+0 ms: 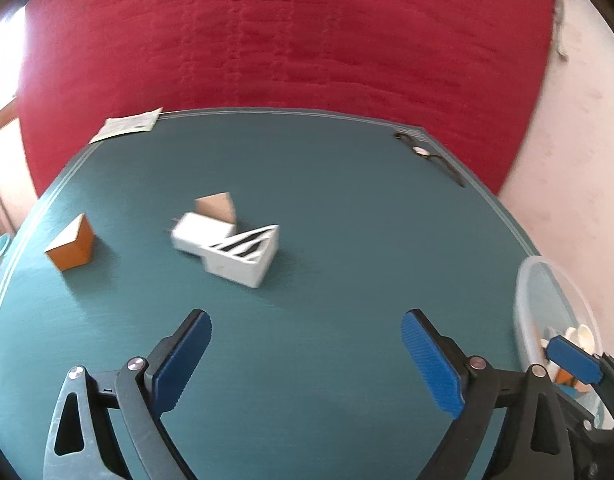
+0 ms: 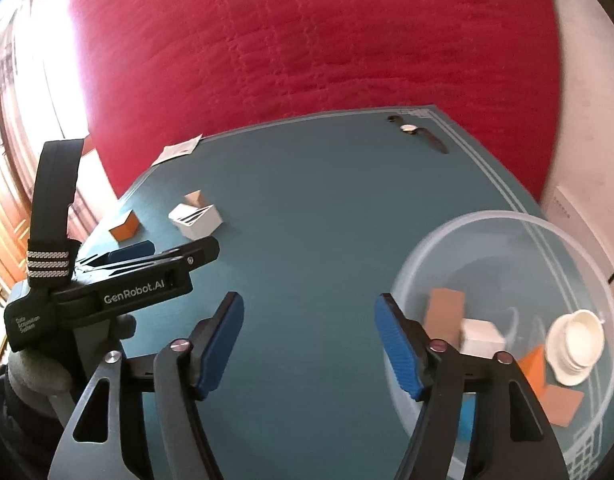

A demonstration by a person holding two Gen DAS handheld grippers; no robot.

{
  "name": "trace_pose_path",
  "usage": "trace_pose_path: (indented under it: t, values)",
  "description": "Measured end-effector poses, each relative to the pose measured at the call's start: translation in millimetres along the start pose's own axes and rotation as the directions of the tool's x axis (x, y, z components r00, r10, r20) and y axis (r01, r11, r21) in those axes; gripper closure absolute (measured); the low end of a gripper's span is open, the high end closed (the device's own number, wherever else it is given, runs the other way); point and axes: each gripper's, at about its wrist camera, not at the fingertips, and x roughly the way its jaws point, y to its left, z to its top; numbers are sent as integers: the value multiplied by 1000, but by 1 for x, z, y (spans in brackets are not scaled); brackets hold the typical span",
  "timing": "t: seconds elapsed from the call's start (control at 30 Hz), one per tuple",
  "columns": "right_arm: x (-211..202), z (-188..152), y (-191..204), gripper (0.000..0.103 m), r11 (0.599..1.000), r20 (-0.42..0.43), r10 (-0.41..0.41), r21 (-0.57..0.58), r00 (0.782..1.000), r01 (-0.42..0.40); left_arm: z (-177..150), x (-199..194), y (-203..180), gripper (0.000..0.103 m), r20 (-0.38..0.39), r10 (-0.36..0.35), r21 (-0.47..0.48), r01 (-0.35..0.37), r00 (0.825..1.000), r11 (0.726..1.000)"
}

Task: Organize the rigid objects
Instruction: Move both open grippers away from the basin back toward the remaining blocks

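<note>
1. Left wrist view: the left gripper (image 1: 307, 360) hovers above the teal worktop (image 1: 347, 220), jaws spread wide and empty. Ahead of it lie an orange block (image 1: 71, 246), a white charger (image 1: 199, 234), a white box with black stripes (image 1: 243, 258) touching the charger, and a tan cardboard piece (image 1: 219, 208) just behind them. A paper slip (image 1: 127, 126) sits at the far left corner of the worktop.
2. Only a cropped edge of the clear plastic bowl (image 1: 547, 308) shows at right in this view; its contents are mostly hidden.
3. Right wrist view: the right gripper (image 2: 309, 344) is held low over the worktop, jaws apart, holding nothing. The clear plastic bowl (image 2: 507, 240) sits just to its right and is seen nearly whole, with a brown card (image 2: 445, 314), a white cube (image 2: 483, 336), an orange piece (image 2: 533, 366) and a stack of white dishes (image 2: 575, 346) inside.
4. This view also shows a wristwatch (image 2: 417, 132) near the far right corner, sharper than in the left view.
5. The left gripper (image 2: 147, 258) appears side-on at left, pointing toward the striped box, well apart from the bowl.
</note>
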Motion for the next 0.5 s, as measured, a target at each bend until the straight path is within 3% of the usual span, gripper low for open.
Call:
trace_pose_path:
  t: [0.5]
  values:
    - [27,-4,32,33,997,-74,64,-31,995,-66,9,-9,84,4,29,152,-133,-147,988,980]
